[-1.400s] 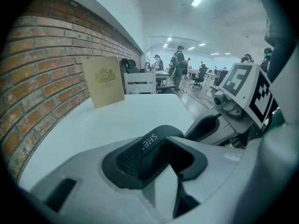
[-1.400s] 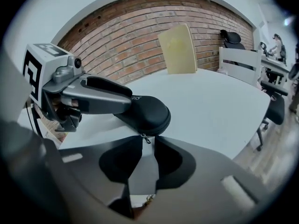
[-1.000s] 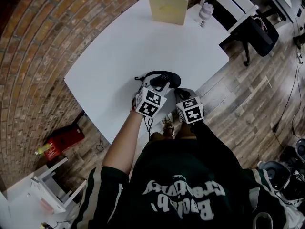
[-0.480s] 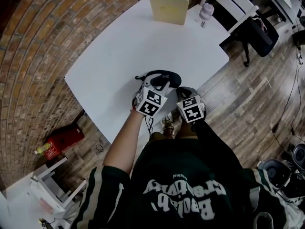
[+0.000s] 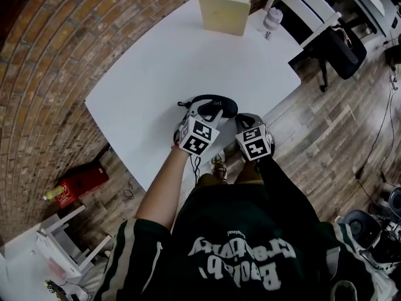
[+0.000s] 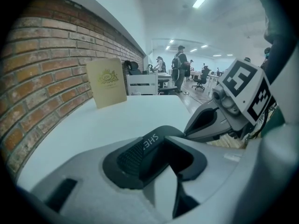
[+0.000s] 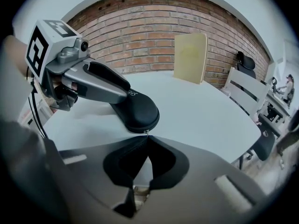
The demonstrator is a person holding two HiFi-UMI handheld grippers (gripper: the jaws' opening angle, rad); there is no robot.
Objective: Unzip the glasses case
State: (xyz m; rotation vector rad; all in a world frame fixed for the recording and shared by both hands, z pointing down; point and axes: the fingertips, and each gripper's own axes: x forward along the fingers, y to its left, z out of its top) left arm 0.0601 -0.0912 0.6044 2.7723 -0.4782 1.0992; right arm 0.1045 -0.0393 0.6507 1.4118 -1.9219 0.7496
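Head view against a second back: almost no change. The right hand-held gripper (image 7: pixel 146 136) nudges slightly toward frame right with a small roll. The glasses case (image 5: pixel 218 100) stays put at lower middle of the white surface (image 5: pixel 156 61), near its front edge. Seam still looks closed from what shows, so the unzip has not visibly started. Judged step: grip on the pull is set, and the drag along the rim comes next.

Left hand-held gripper (image 6: pixel 159 148) clamps the case's near end, its jaws kept fairly wide by the body, steadying it. Right hand-held gripper is fully closed, tips meeting on a tiny metal zipper pull (image 7: pixel 146 132) at the case edge. It appears pinched, though it is very small.

Materials:
- Case: black, oval, domed, matte shell with white lettering on top.
- Left hand-held gripper: ribbed black rubber pad, smooth grey plastic body.
- Surface: smooth white, rounded corners.
- Cream book (image 5: pixel 224 11): stands upright at the far edge, upper middle of frame, with the brick wall beyond.
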